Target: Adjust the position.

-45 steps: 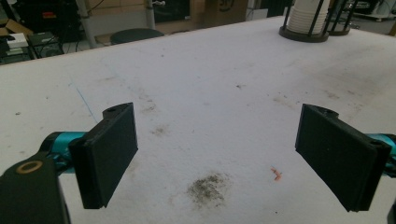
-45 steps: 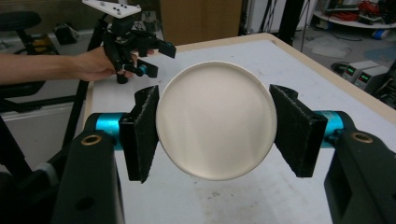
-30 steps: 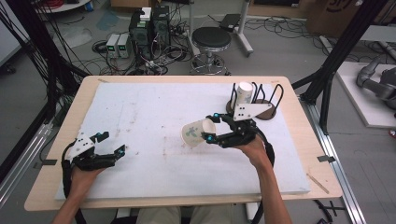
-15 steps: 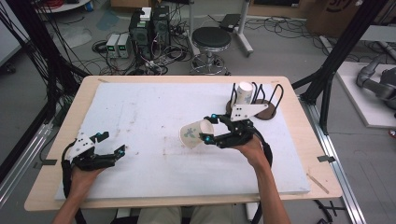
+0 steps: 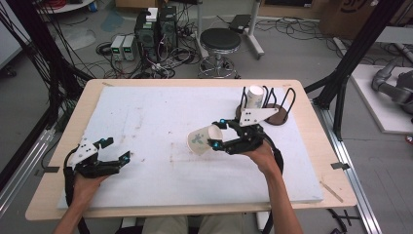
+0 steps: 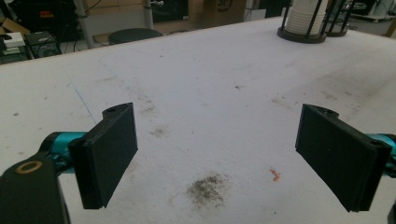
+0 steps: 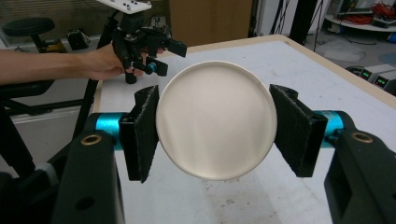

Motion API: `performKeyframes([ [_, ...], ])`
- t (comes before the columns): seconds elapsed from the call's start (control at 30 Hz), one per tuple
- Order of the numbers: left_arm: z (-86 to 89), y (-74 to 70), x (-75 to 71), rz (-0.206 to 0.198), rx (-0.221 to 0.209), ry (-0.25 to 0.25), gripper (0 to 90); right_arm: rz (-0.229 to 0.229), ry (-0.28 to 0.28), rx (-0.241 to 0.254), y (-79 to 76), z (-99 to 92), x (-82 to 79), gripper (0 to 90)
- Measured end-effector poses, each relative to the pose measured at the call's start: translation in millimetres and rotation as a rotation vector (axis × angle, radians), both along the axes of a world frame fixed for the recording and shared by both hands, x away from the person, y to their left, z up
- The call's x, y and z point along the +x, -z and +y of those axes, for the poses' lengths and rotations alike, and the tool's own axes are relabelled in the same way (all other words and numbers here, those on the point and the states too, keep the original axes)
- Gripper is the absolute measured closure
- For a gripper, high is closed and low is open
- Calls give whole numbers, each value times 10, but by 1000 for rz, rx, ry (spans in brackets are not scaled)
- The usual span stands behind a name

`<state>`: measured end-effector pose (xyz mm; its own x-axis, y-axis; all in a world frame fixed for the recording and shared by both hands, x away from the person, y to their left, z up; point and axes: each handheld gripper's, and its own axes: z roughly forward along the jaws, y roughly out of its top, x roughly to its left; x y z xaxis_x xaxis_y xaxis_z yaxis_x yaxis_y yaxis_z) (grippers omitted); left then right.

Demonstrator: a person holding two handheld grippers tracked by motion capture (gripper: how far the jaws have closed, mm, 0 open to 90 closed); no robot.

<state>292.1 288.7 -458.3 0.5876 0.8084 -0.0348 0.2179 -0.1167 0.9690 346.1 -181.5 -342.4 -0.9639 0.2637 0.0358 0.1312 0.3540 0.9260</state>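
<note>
While right gripper clamps cup sideways, grip lightly to avoid crushing; left gripper wide open, empty

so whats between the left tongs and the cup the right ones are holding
Nothing stands there. In the high view the stretch from the left tongs to the paper cup is bare white board, marked with scuffs and smudges.
</note>
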Motion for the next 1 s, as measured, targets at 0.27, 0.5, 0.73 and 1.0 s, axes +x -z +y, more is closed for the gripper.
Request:
performKeyframes([
  [0.27,-10,-208,16,-21,-15,69,128,-4,-5,-3,-1,4,4,379],
  [0.5,-66,-386,86,-37,-26,180,130,-14,-10,-1,-12,13,-2,379],
  [0.73,-207,-577,191,-15,-37,356,131,-8,-27,3,-12,43,3,379],
  [1.0,-477,-704,281,-11,-27,530,131,-4,-44,14,-10,59,16,380],
])
